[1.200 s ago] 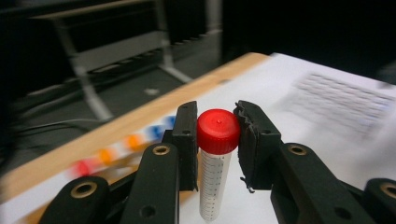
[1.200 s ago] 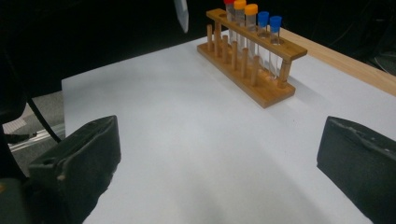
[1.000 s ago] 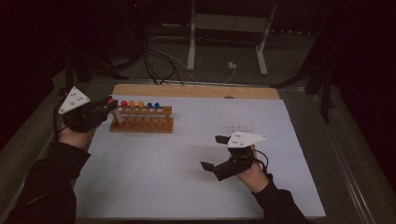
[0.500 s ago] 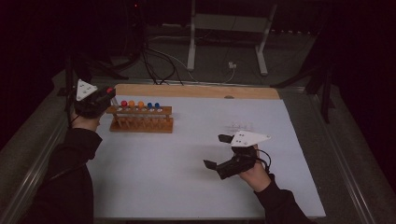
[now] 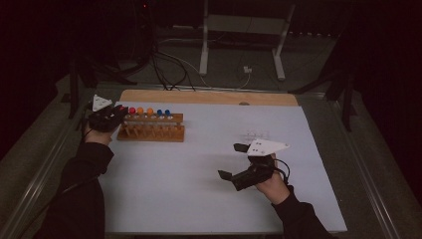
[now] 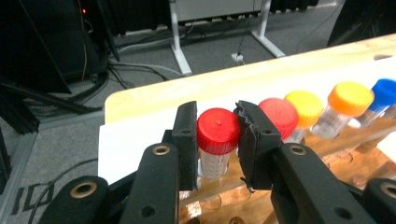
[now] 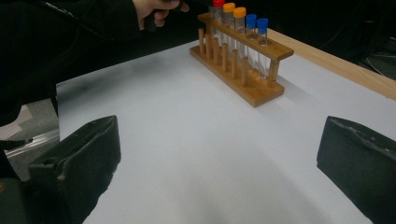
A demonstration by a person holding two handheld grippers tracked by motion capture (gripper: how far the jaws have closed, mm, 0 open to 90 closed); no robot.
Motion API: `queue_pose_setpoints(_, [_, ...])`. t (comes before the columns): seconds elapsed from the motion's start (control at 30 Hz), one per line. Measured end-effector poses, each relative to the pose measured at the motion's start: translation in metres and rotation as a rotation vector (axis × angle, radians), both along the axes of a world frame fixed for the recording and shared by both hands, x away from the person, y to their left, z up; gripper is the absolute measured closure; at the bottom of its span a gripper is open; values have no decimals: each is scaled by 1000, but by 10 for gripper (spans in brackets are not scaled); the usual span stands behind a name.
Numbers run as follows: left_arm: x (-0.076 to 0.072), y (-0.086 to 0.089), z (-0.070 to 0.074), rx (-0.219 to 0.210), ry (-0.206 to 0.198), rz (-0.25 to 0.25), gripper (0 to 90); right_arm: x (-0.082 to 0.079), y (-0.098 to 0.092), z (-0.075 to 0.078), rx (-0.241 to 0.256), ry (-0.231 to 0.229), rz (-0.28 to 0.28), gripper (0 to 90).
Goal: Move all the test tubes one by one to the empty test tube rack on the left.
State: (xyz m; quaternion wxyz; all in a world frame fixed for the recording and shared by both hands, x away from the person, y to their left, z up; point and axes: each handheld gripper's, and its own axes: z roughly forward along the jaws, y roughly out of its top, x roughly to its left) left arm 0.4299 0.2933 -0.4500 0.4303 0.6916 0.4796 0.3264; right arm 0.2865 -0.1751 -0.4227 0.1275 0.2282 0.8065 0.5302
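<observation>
— Where the wooden rack (image 5: pixel 151 132) sits, at the far left of the white mat (image 5: pixel 199 199), what is the left gripper (image 6: pixel 215 140) doing?

— It is at the rack's left end, with its two black jaws on either side of the red-capped tube (image 6: pixel 216 144). In the left gripper view the left jaw's pad sits against the cap; the right jaw is just beside it, and whether it presses the cap I cannot tell. So the jaws are drawn in to about the width of the cap, around the tube.

— And the tube itself?

— Upright in the end hole of the rack, at the left. Just to its right stands a second red-capped tube (image 6: pixel 279 116), then a yellow-capped tube (image 6: pixel 307 109), an orange-capped tube (image 6: pixel 345 105) and a blue-capped tube (image 6: pixel 385 93), all in one row.

— Where is the right gripper (image 5: pixel 238 163)?

— Well apart from the rack, over the near right part of the mat, held in the person's right hand (image 5: pixel 271 181). Its jaws are spread wide; in the right gripper view they stand at the two bottom corners with bare mat between them and nothing in them.

— Anything else on the table?

— A strip of bare wooden board (image 5: pixel 209 97) runs along the mat's far edge. Beyond it, on the floor, lie dark cables (image 5: pixel 164 64) and the legs of a white stand (image 5: pixel 239 45).
</observation>
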Motion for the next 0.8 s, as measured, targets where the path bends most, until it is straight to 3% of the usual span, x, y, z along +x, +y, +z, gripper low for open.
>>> queue_pose_setpoints(0.2, [-2,1,5,20,16,-25,705,0,0,-1,-3,4,-1,0])
queue_pose_setpoints(0.27, [-7,4,10,-10,9,-37,611,0,-1,0,-3,3,-2,0])
queue_pose_setpoints(0.33, [-15,6,16,-2,-2,-44,523,0,-2,0,-3,-1,-4,0])
queue_pose_setpoints(0.37, [-20,8,20,-19,-4,-58,480,-1,-3,1,-4,-1,-4,0])
queue_pose_setpoints(0.47, [-37,10,28,-23,-14,-88,382,-2,-5,1,-2,-2,-10,0])
queue_pose_setpoints(0.57, [-56,9,34,-57,-17,-129,253,-3,-7,1,-3,-5,-17,0])
queue_pose_setpoints(0.63, [-69,5,34,-89,-12,-170,164,-5,-9,1,-2,-6,-22,0])
queue_pose_setpoints(0.67, [-76,1,33,-89,-12,-205,159,-5,-10,1,-5,-8,-24,0])
queue_pose_setpoints(0.73, [-92,-10,30,-85,-2,-277,40,-6,-12,1,-2,-9,-31,0])
queue_pose_setpoints(0.8, [-104,-19,26,-106,4,-340,24,-6,-13,-1,-2,-10,-37,0])
